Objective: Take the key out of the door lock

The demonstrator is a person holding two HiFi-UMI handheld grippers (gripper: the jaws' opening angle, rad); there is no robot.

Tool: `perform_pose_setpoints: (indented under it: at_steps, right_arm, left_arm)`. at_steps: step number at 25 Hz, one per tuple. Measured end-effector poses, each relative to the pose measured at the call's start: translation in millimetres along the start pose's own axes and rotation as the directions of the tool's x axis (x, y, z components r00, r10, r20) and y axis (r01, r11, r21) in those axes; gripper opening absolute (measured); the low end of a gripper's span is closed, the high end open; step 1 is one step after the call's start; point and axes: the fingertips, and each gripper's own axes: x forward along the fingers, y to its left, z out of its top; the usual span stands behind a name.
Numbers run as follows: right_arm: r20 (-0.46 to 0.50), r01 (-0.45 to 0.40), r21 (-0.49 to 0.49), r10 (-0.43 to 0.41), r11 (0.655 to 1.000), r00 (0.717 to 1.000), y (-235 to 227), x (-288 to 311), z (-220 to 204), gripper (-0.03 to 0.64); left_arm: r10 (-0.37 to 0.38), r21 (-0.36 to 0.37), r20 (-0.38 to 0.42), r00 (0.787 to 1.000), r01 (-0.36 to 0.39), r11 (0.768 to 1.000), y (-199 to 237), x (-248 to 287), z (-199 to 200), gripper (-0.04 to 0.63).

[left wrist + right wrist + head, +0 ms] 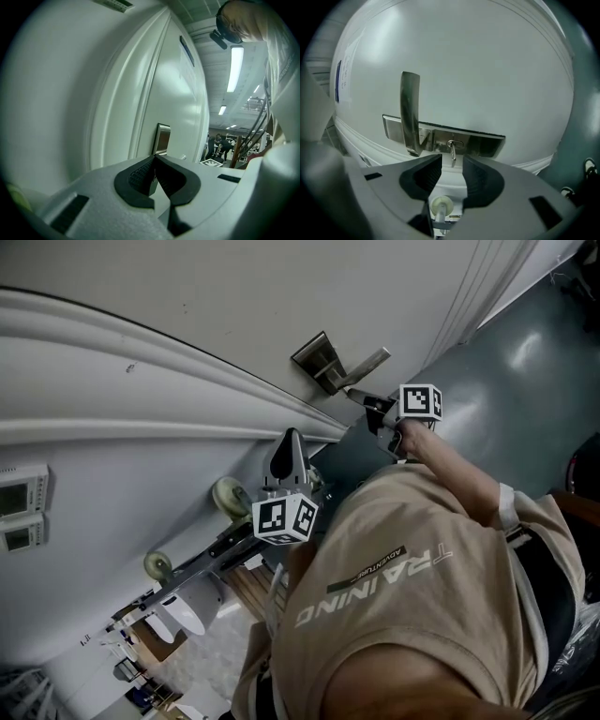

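The key (453, 152), seemingly not yet out of the door lock (487, 143), sits at twelve o'clock of the right gripper (452, 169), whose jaws are apart and empty; the left gripper (155, 161) is closed on nothing.

Cream wheel (230, 495) on a dark frame (211, 554): just left of the left gripper (292, 442). Second cream wheel (157, 565): lower left of it. Upper wall panel (21, 488) and lower wall panel (19, 535): well to its left. Ceiling light strip (235, 69): high above its jaws, rightward. Grey-green floor (525, 381): far right.
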Motion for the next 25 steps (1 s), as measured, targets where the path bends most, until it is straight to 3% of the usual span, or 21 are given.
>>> perform_pose_setpoints:
  at_steps: [11,16,25]
  right_arm:
    - [-0.023,-0.044,-0.003,0.044,0.999,0.999,1.0,13.1,0.4,0.117]
    - [-0.008,-0.063,-0.013,0.062,0.998,0.998,1.9,24.1,4.2,0.034]
    - [0.019,-0.096,0.032,0.096,0.995,0.995,0.7,30.5,5.3,0.029]
  left_arm:
    - [0.000,-0.012,-0.045,0.999,-0.001,1.000,-8.3,11.5,-12.1,0.006]
    - [0.028,-0.016,-0.059,0.998,-0.028,0.999,-8.8,10.2,-18.4,0.006]
    - [0.087,-0.039,-0.066,0.994,-0.090,0.995,-15.4,-7.1,-31.2,0.006]
